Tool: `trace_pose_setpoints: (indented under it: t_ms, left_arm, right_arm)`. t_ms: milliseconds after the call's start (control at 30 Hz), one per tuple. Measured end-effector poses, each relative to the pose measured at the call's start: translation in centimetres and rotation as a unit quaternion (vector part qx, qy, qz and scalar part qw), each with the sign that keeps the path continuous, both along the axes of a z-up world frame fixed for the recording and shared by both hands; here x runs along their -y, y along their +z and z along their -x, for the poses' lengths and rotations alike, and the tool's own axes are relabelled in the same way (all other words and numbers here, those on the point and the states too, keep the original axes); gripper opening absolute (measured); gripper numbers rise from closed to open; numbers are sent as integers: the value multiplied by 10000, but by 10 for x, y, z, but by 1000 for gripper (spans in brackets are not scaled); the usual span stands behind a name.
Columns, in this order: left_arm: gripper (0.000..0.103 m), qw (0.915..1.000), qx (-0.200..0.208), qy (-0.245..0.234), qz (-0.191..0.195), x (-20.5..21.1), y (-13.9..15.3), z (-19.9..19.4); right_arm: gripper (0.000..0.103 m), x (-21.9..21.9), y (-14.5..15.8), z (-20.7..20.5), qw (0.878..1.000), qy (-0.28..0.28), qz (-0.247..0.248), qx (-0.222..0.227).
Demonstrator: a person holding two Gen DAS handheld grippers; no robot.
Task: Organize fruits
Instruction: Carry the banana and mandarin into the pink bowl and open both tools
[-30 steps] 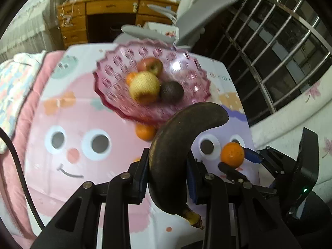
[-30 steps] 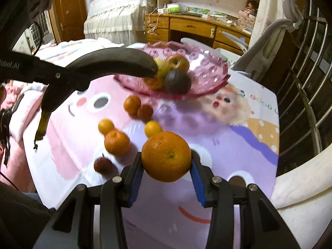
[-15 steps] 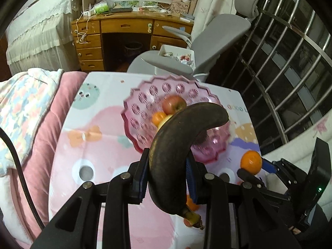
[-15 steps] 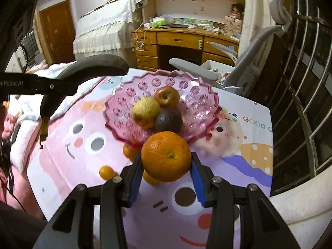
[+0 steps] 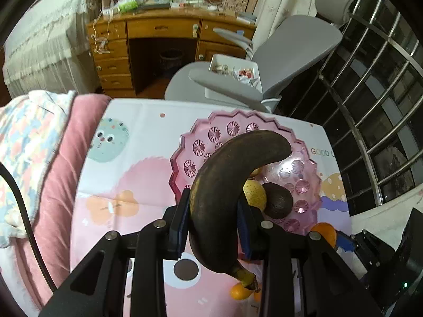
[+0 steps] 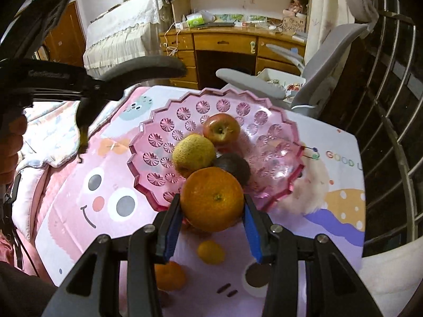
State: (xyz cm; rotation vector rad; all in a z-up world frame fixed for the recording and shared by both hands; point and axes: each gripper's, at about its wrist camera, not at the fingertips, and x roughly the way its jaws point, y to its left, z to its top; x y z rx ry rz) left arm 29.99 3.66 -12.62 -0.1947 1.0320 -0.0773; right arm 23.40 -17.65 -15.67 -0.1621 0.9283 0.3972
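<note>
Banana (image 5: 224, 185) clamped in left tool (image 5: 212, 224), orange (image 6: 213, 198) in right tool (image 6: 211, 224)

Left wrist view: banana (image 5: 224, 200) covers the middle of the pink bowl (image 5: 304, 169), so the yellow fruit (image 5: 255, 194) and the dark fruit (image 5: 277, 203) show only partly; the orange (image 5: 323, 233) at lower right peeks from behind the tongs' frame. Right wrist view: the held orange (image 6: 212, 198) blocks the bowl's near rim and part of the dark fruit (image 6: 234, 167). The small orange (image 6: 169, 274) at lower centre is half behind a tong arm, and desk clutter at the top is too small to identify.
</note>
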Motion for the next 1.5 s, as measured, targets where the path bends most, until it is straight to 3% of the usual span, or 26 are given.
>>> trace_pose_setpoints:
  t_ms: [300,667,800,900,967,1033,1133,1500]
  left_arm:
    - [30,9987,-404,82,304,-7,-53,-34]
    - [30,9946,-588,470,708,-17,-87,-52]
    - [31,9940,-599,483,783,-20,-90,-53]
    - [38,9933,-666,438,832,-20,-90,-54]
    - [48,9936,-645,401,836,-20,-86,-52]
    - [67,9946,-559,395,784,-18,-79,-49]
    - [74,9948,-450,275,870,-15,-67,-42]
    - [76,9960,-229,179,842,-16,-34,-10]
  right_arm:
    - [44,-31,-23,-21,9992,32,111,-376]
    - [44,-43,-46,-40,9975,-13,273,-657]
    - [44,-44,-51,-43,9969,-23,270,-735]
    - [45,-46,-54,-45,9961,-39,245,-850]
    - [48,-46,-55,-47,9953,-85,229,-936]
    - [55,-44,-52,-47,9959,-128,171,-874]
    - [60,-42,-43,-45,9968,-183,64,-775]
    - [60,-27,-21,-18,9969,-431,-19,-653]
